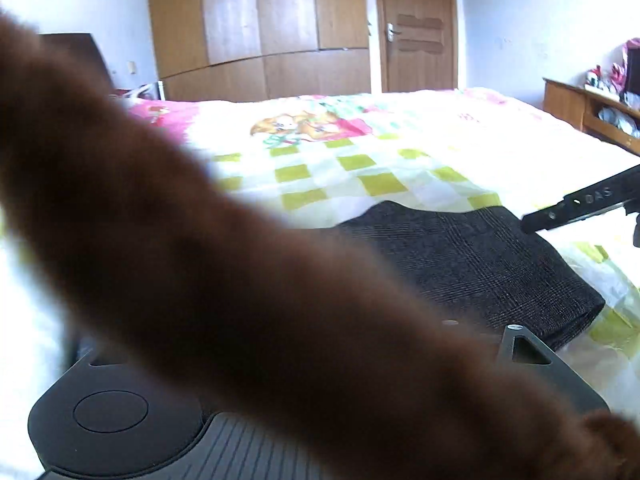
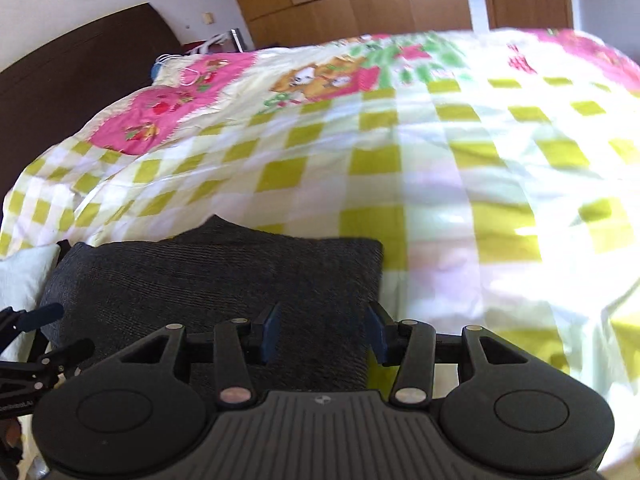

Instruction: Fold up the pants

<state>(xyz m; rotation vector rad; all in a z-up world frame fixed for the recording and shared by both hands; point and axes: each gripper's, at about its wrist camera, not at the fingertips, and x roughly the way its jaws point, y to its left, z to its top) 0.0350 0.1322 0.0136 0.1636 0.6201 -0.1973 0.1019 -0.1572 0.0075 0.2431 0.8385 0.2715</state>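
Observation:
The dark grey pants [image 2: 224, 276] lie folded into a thick rectangle on the bed; they also show in the left wrist view [image 1: 472, 256]. My right gripper [image 2: 324, 332] is open, its blue-padded fingers [image 2: 270, 332] just above the near right part of the pants, holding nothing. In the left wrist view a blurred brown furry sleeve [image 1: 208, 264] crosses the lens and hides the left gripper's fingers. Part of the right gripper [image 1: 580, 204] reaches in from the right edge. The left gripper's frame shows at the left edge of the right wrist view [image 2: 36, 340], beside the pants.
The bed has a yellow-green checked cover [image 2: 460, 168] with pink cartoon prints. A dark headboard [image 2: 72, 76] stands at the left, a wooden wardrobe [image 1: 260, 28] and door [image 1: 416, 24] behind the bed, and a wooden shelf [image 1: 592, 112] with clutter at the right.

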